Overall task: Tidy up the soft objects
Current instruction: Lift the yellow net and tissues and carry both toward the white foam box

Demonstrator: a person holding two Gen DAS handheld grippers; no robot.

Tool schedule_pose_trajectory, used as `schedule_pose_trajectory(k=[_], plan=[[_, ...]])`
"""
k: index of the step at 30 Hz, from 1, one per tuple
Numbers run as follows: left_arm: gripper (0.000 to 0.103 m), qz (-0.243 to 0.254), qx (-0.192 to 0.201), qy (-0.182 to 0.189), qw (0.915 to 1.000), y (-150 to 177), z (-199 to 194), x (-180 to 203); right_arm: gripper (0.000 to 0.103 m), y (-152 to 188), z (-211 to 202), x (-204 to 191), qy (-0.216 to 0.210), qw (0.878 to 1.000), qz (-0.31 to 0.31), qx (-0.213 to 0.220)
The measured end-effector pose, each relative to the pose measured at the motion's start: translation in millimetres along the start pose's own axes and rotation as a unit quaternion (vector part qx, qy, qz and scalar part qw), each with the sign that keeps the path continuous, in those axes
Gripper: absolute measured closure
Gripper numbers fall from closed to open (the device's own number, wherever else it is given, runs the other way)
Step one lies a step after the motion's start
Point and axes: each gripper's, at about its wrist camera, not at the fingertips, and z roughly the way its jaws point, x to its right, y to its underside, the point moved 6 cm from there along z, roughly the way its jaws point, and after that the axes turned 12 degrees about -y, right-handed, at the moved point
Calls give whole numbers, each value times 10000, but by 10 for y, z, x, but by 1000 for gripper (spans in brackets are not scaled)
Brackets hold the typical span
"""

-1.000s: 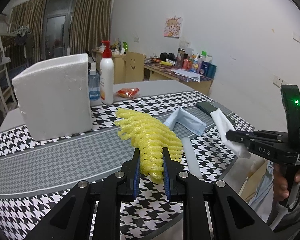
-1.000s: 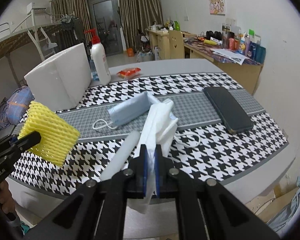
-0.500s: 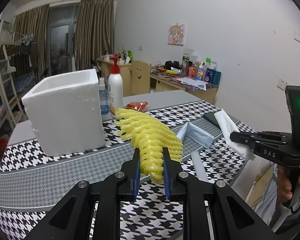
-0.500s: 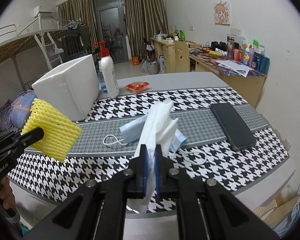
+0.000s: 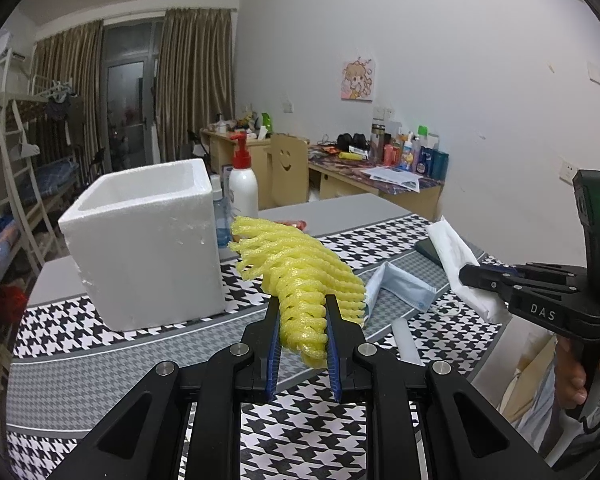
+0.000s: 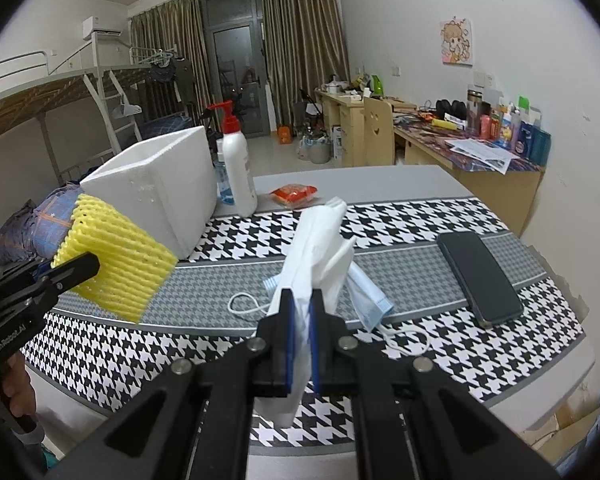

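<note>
both hands higher now, left fingers (image 5: 302,322) clenched on yellow foam net (image 5: 300,276), right fingers (image 6: 301,322) on white tissue (image 6: 318,248)

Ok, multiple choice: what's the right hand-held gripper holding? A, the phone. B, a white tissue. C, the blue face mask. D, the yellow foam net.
B: the right hand-held gripper is shut on the white tissue, while the mask and phone lie on the table.
</note>
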Motion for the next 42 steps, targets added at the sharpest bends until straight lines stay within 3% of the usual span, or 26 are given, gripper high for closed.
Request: schedule_pose_trajectory(k=[42], plan=[[83,-100,436,-358,9984,-414,-112,-336,94,-464,92,-410,-450,9970,-490,403]])
